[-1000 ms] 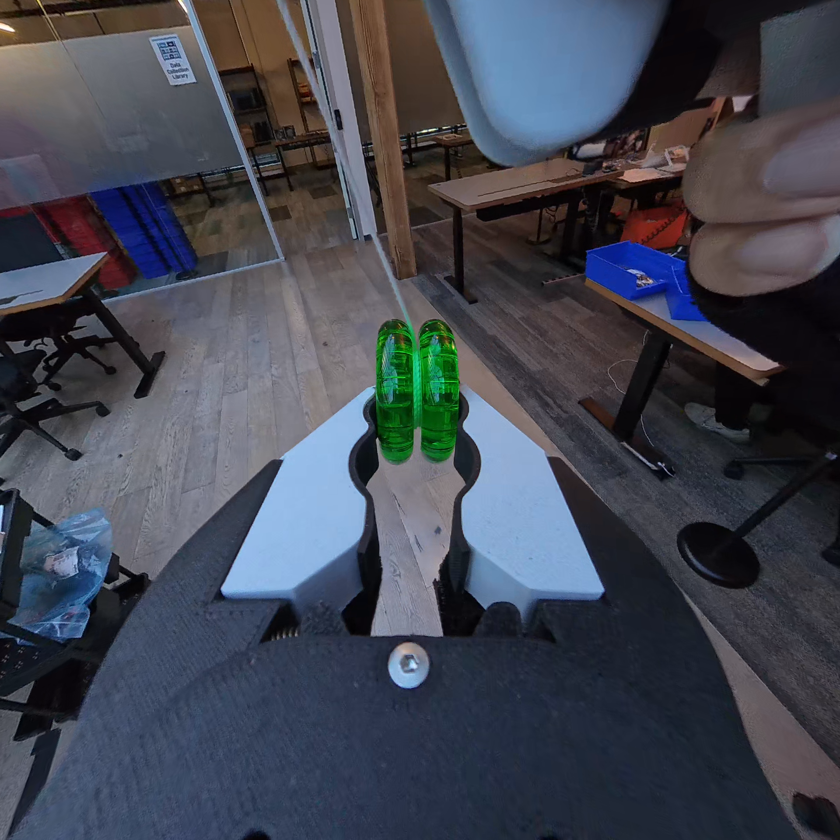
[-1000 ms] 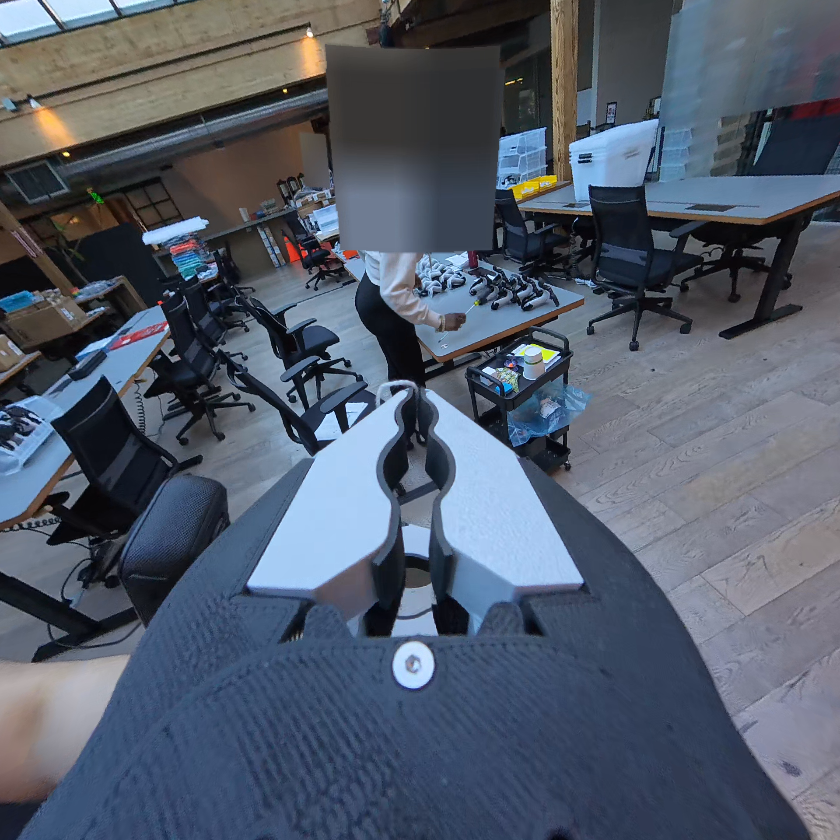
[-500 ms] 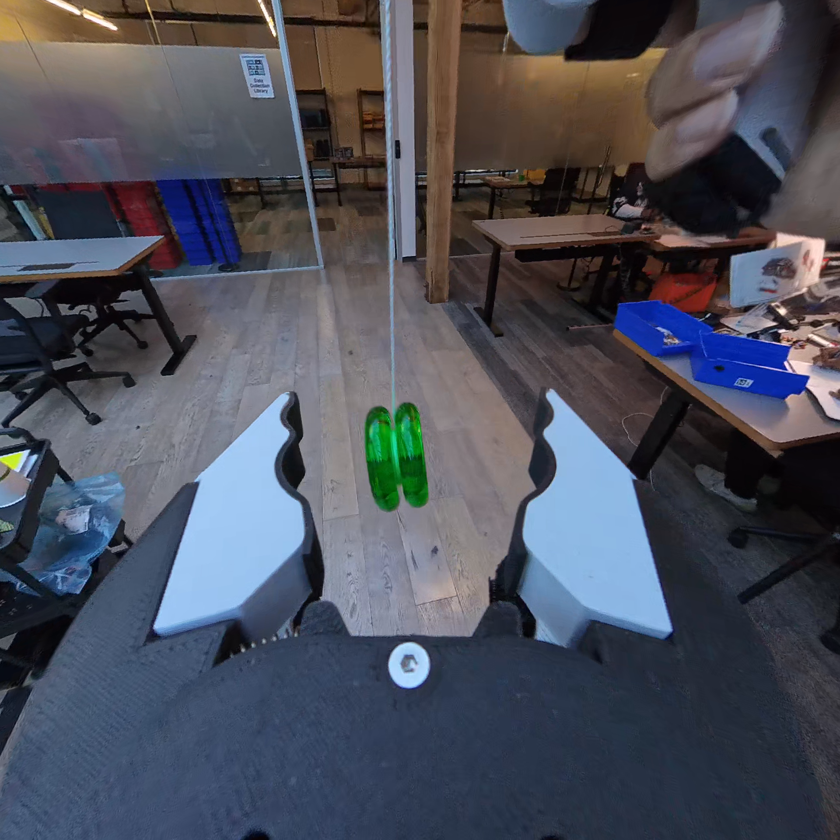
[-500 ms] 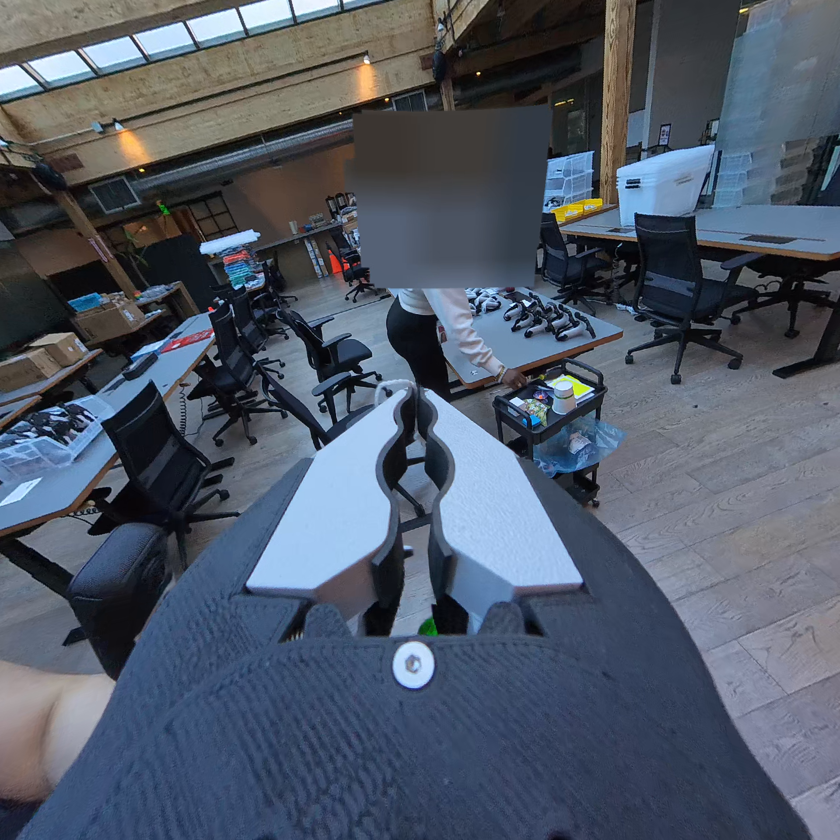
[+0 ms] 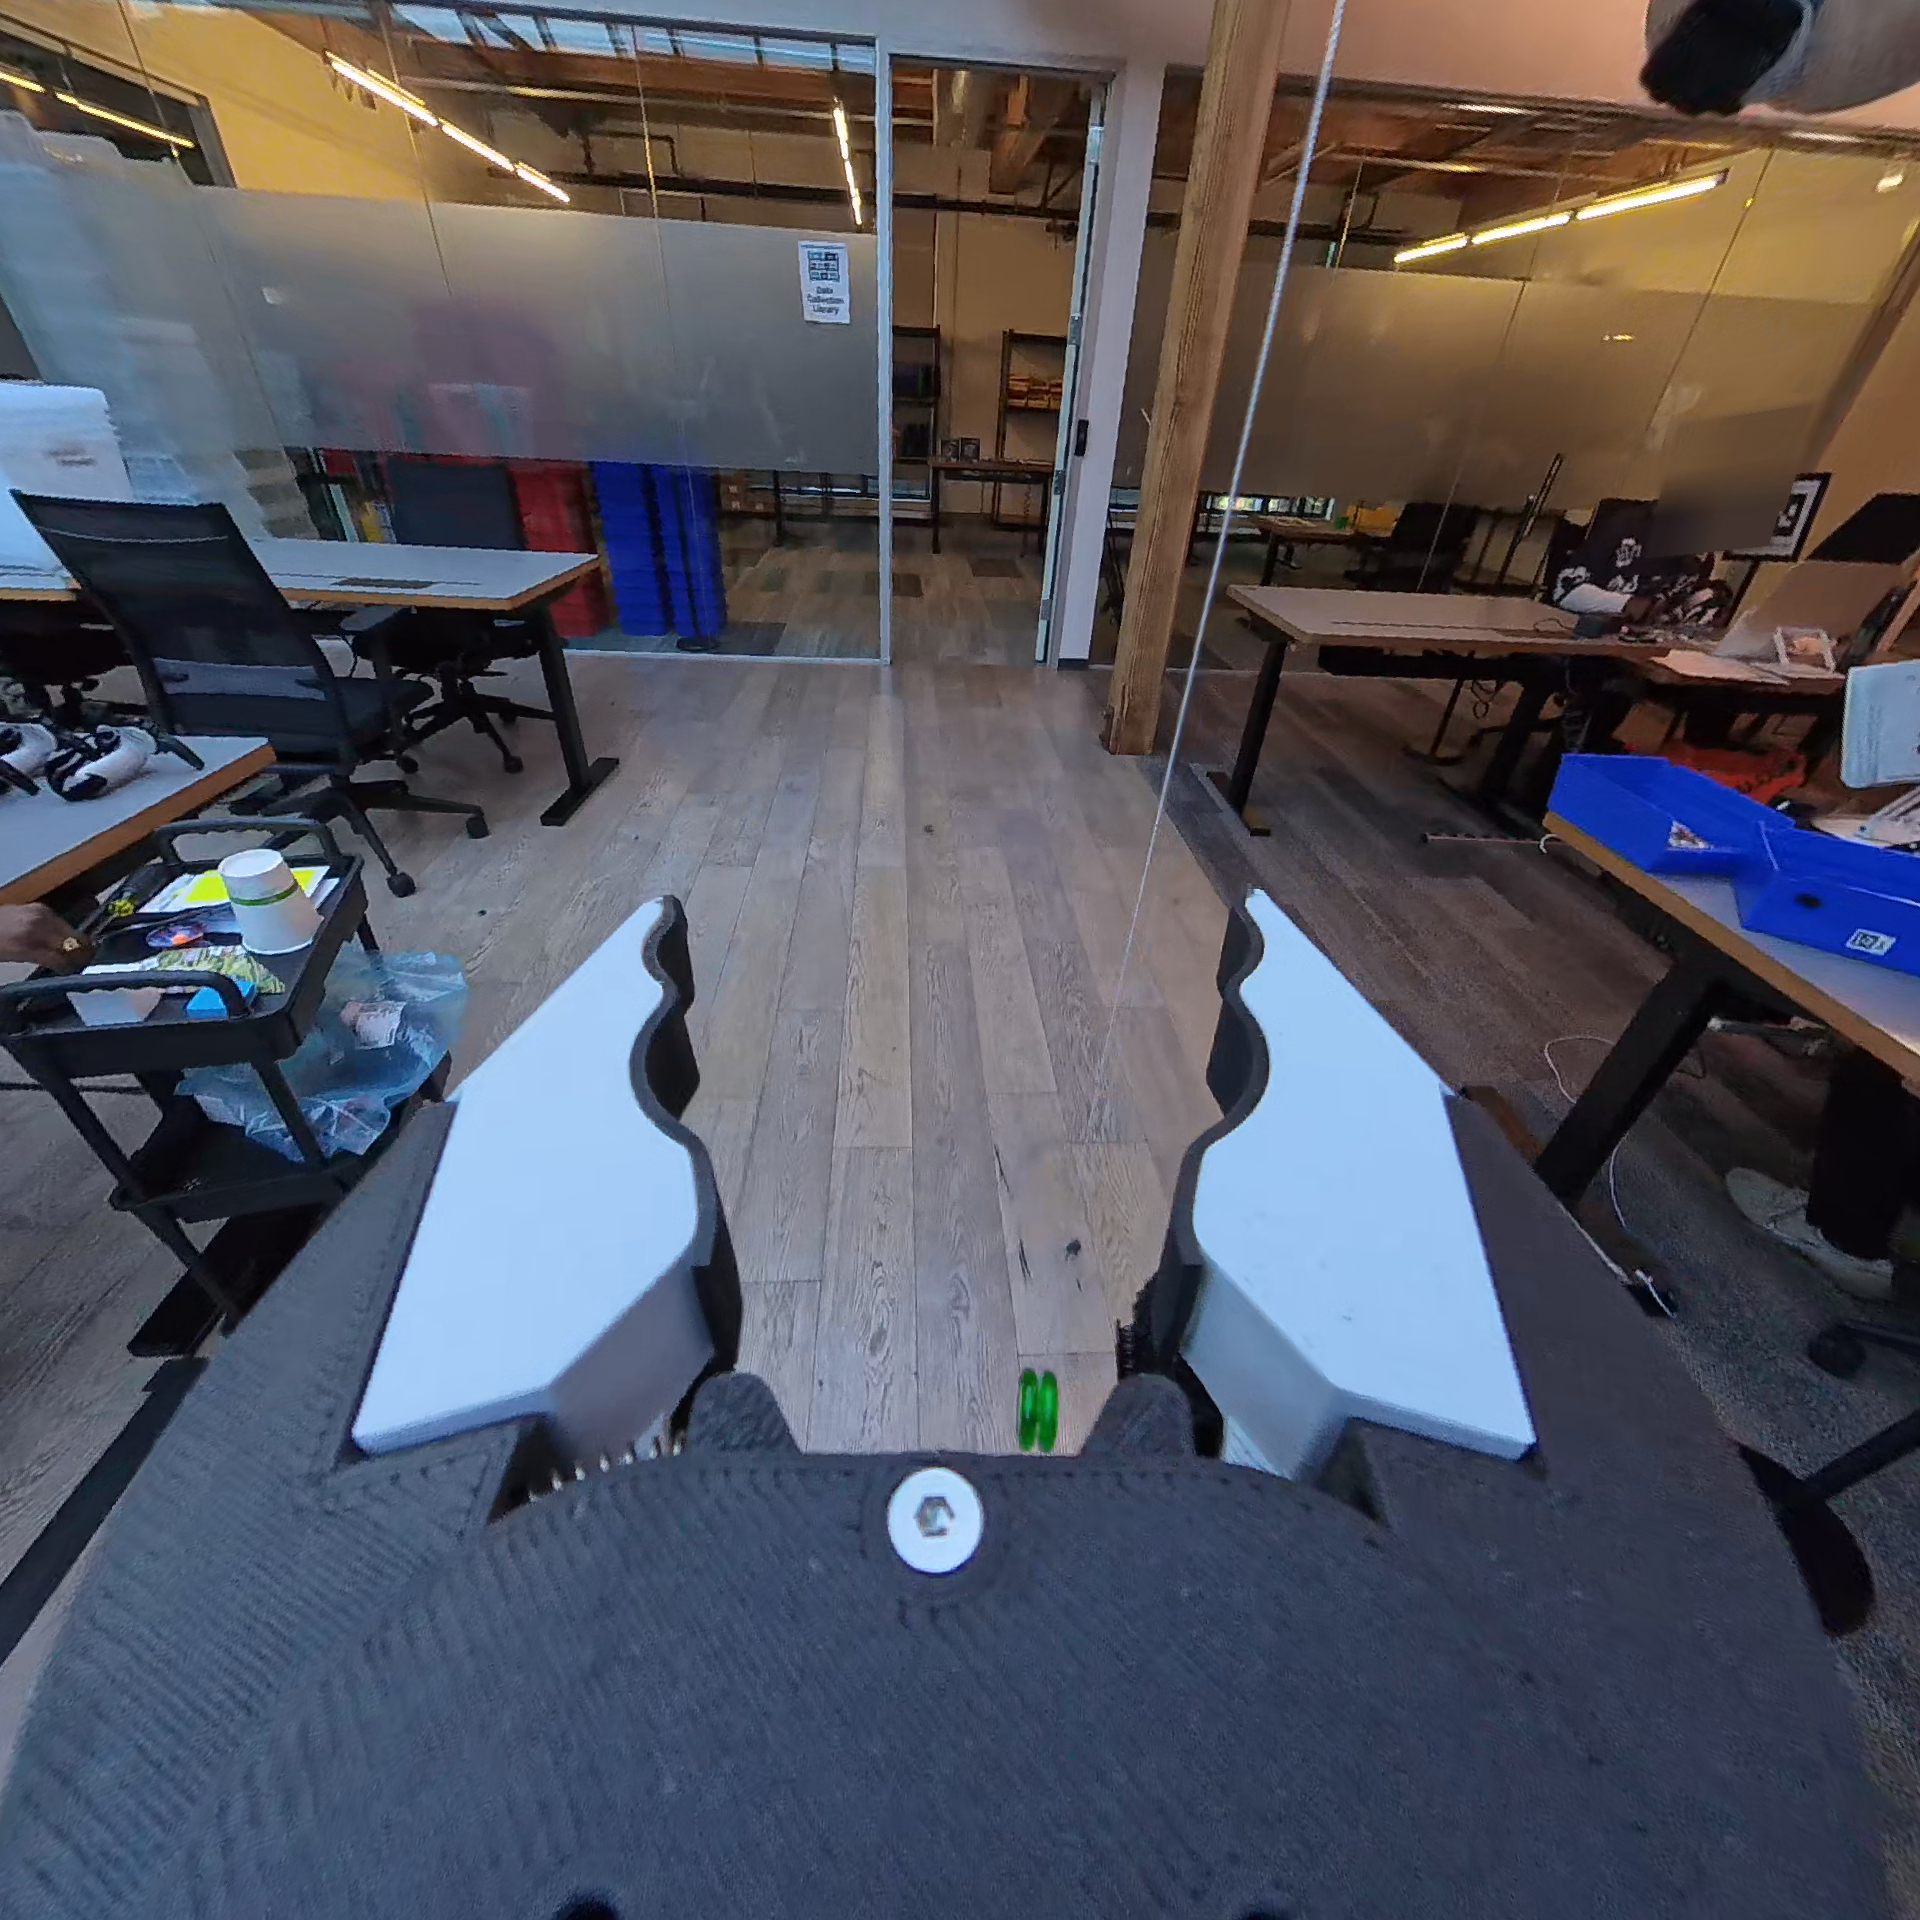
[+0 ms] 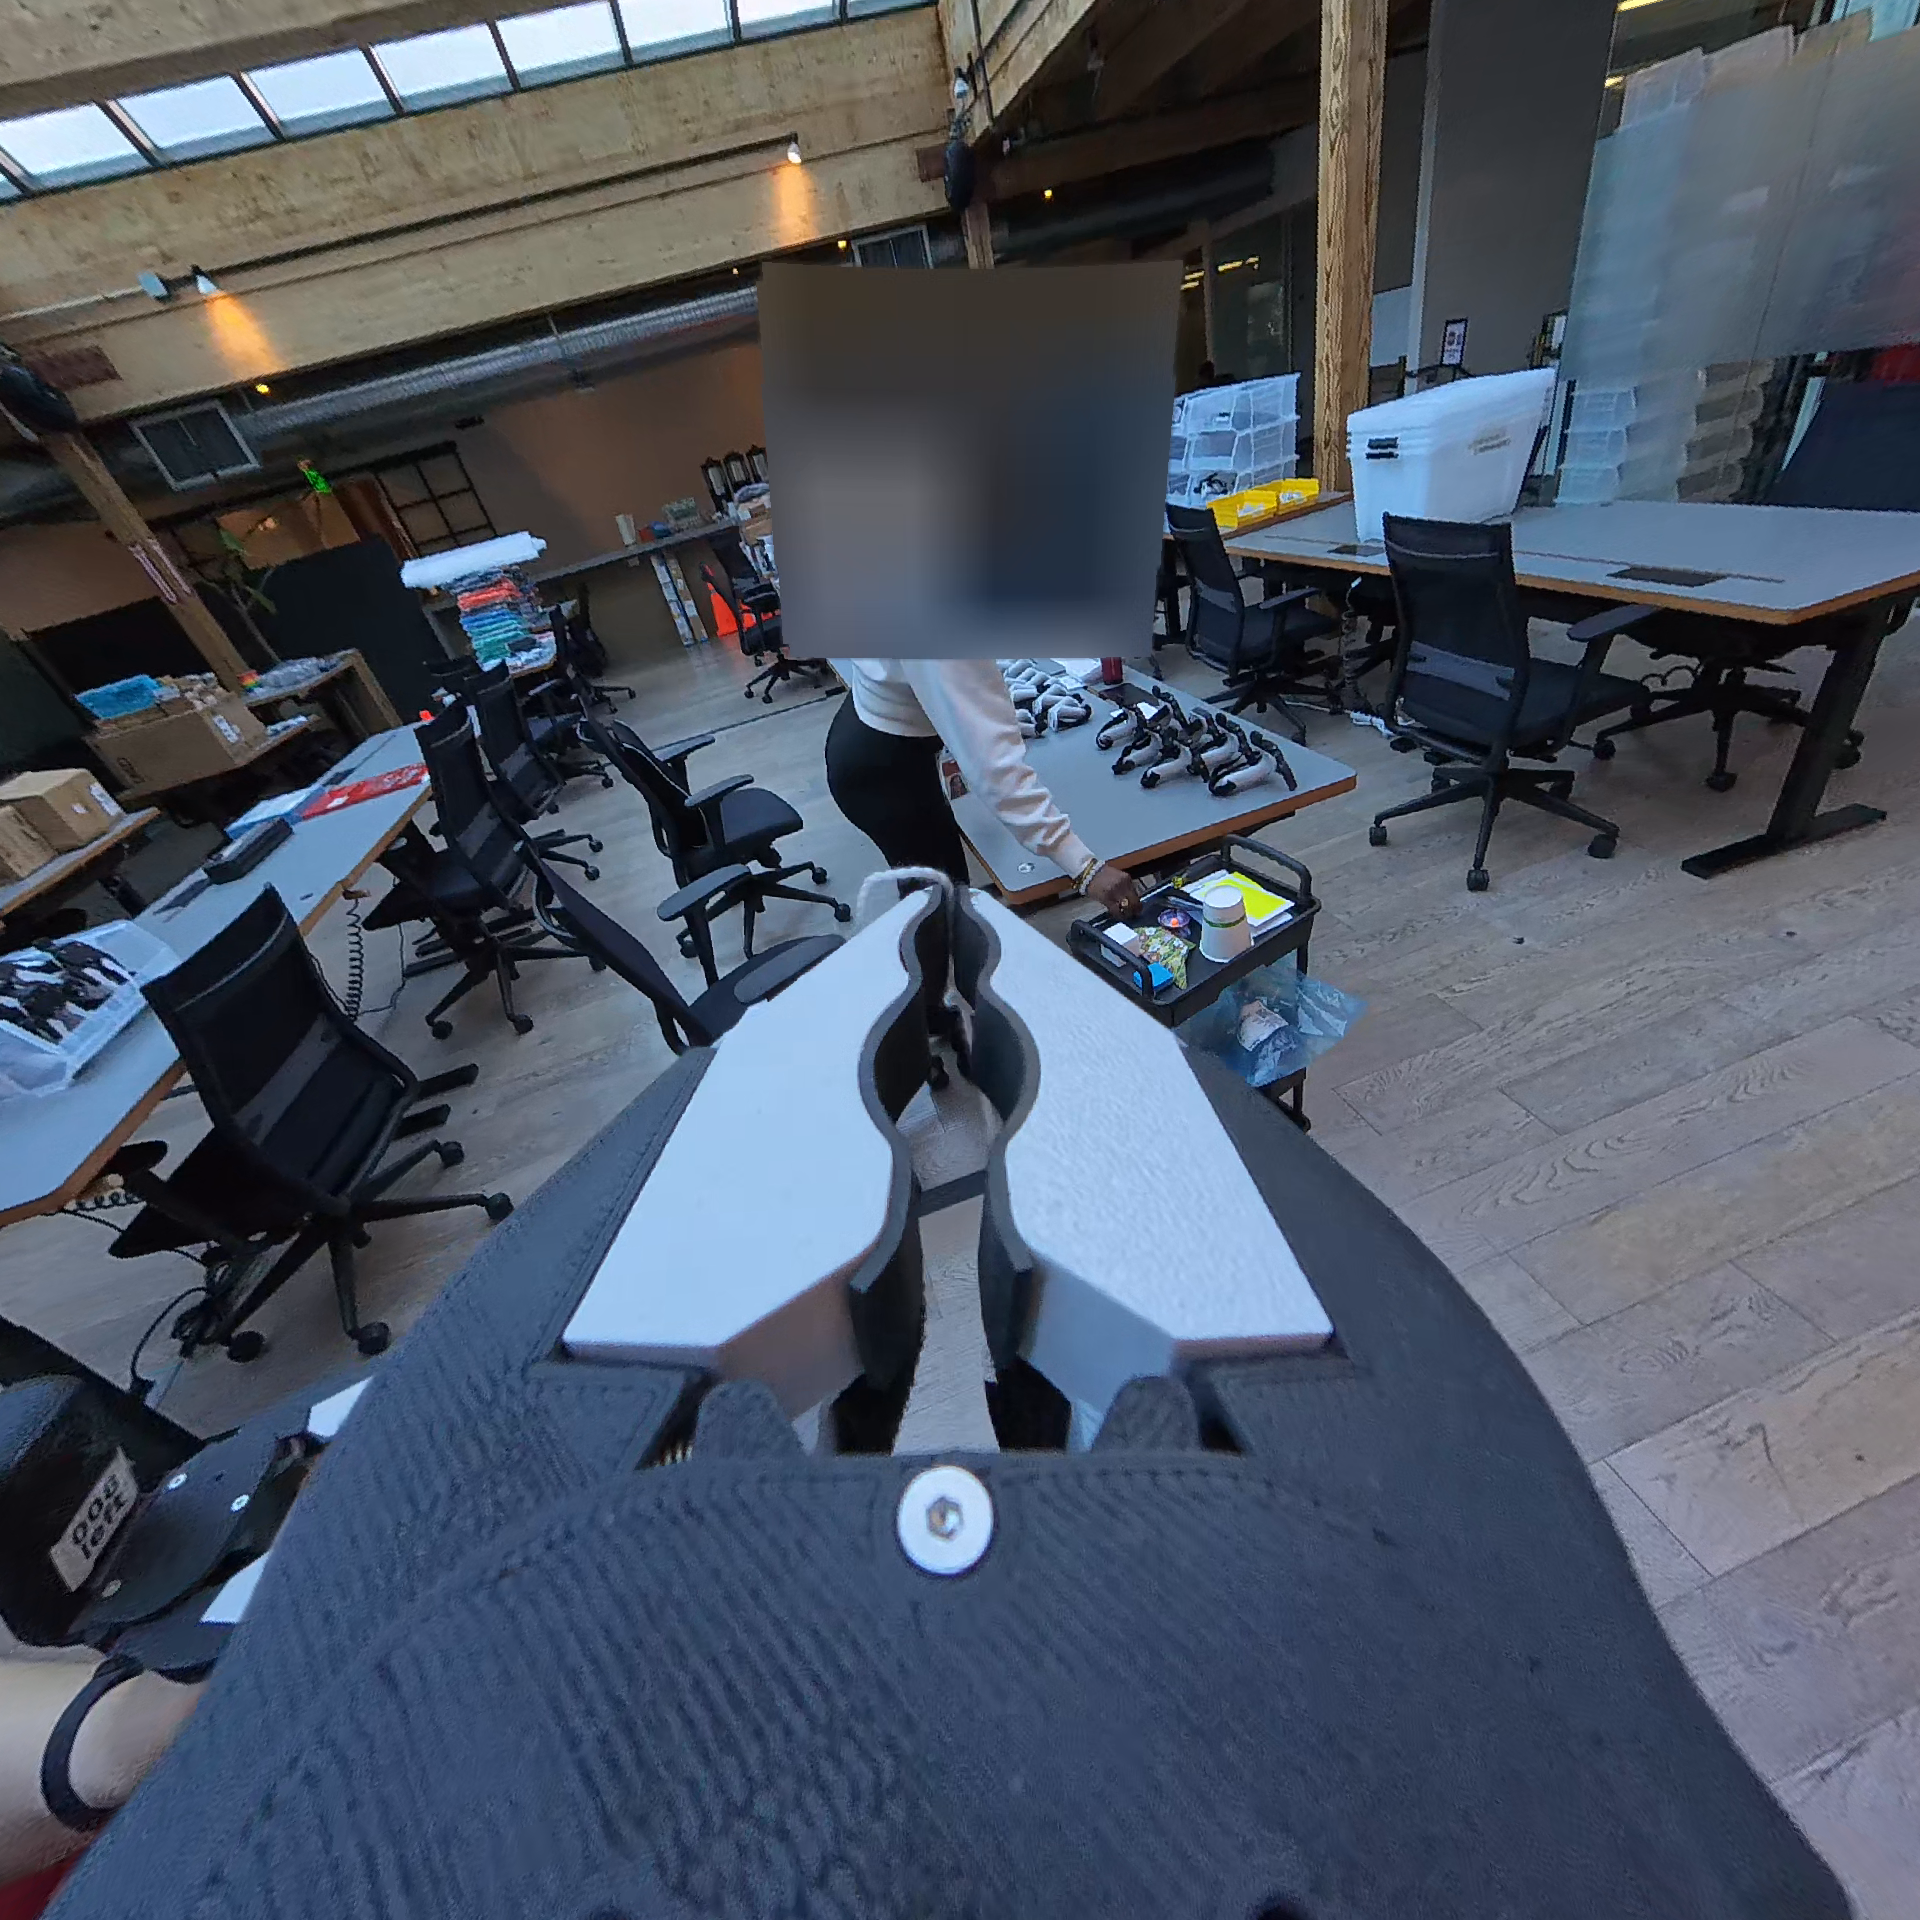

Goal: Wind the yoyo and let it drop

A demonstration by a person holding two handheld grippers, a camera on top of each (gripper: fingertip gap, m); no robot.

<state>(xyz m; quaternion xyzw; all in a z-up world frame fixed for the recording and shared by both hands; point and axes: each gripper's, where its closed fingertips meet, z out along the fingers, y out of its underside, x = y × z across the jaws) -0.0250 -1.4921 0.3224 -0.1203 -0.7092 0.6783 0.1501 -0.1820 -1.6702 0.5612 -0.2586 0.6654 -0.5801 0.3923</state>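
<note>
The green yoyo [image 5: 1037,1409] hangs far below on its white string [image 5: 1205,613], small and low between my left gripper's fingers, close above the wooden floor. The string runs up to the top right, where the right gripper [image 5: 1756,47] shows at the frame's edge. My left gripper [image 5: 951,961] is open and empty. In the right wrist view my right gripper [image 6: 951,904] is shut on the string's white loop [image 6: 902,883], which sticks out at the fingertips. The left gripper's body [image 6: 135,1507] shows at the lower left there.
A black cart [image 5: 177,977] with a paper cup stands at the left, also in the right wrist view [image 6: 1195,945], where a person [image 6: 935,758] reaches into it. Desks, office chairs, a wooden post [image 5: 1195,395] and blue bins [image 5: 1745,862] surround the wooden floor. Across from one pair of fingers to the other is roughly 35 cm.
My left gripper opened and let go of the yoyo. The yoyo dropped down its string towards the floor. The right gripper rose, still shut on the string loop.
</note>
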